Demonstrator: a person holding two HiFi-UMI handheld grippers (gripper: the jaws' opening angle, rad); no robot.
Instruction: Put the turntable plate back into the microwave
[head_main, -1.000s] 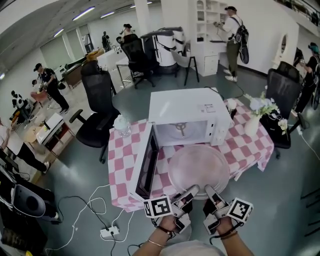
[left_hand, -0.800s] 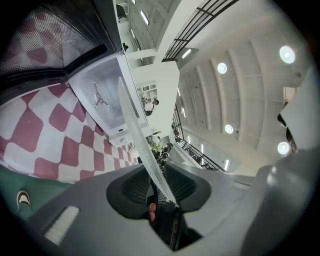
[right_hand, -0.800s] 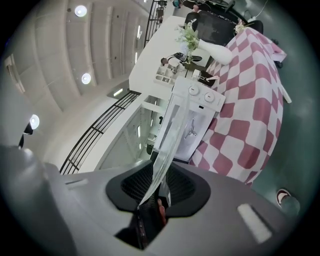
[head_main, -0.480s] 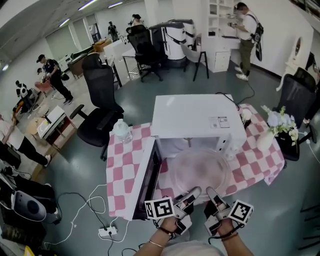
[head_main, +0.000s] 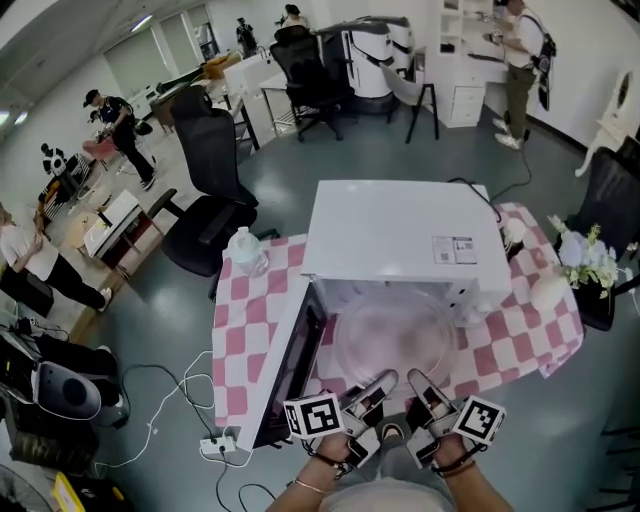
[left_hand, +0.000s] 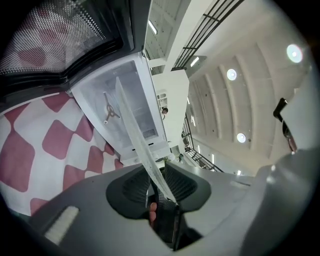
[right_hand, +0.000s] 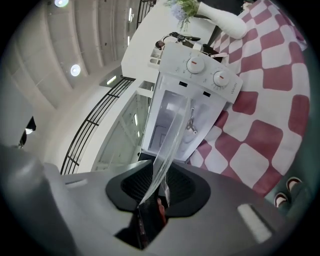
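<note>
1. The room is a wide hall with a grey floor. Black office chairs (head_main: 210, 190) stand behind the worktop, and several persons are far off at the back and along the left edge.
2. On the floor at the lower left lies a white power strip (head_main: 215, 443) with cables.
3. The worktop (head_main: 235, 340) carries a pink-and-white checked cloth. On its far left part stands a clear bottle (head_main: 245, 252), near the microwave's left side.
4. The white microwave (head_main: 400, 230) stands in the middle of the worktop. Its door (head_main: 290, 365) is swung wide open to the left.
5. The turntable plate (head_main: 392, 335) is of clear glass and lies about level in the mouth of the cavity. Its far part is under the microwave's roof, and its near rim is outside, toward the person. Whether it touches the cavity floor I cannot tell.
6. The left gripper (head_main: 372, 388) has the near rim on the left side. In the left gripper view its fingers (left_hand: 135, 186) are pressed on the glass edge – the plate runs out between them toward the cavity. There a small three-armed drive piece (left_hand: 110, 112) shows on the cavity floor.
7. The right gripper (head_main: 420, 388) is just beside the left one and holds the same rim. Its fingers (right_hand: 184, 186) are closed on the glass too, with only the plate's thickness between them. Beyond the fingers, two round knobs (right_hand: 194, 65) show on the control panel.
8. At the right end of the worktop stands a white vase (head_main: 548, 292) with flowers – well apart from the plate.
</note>
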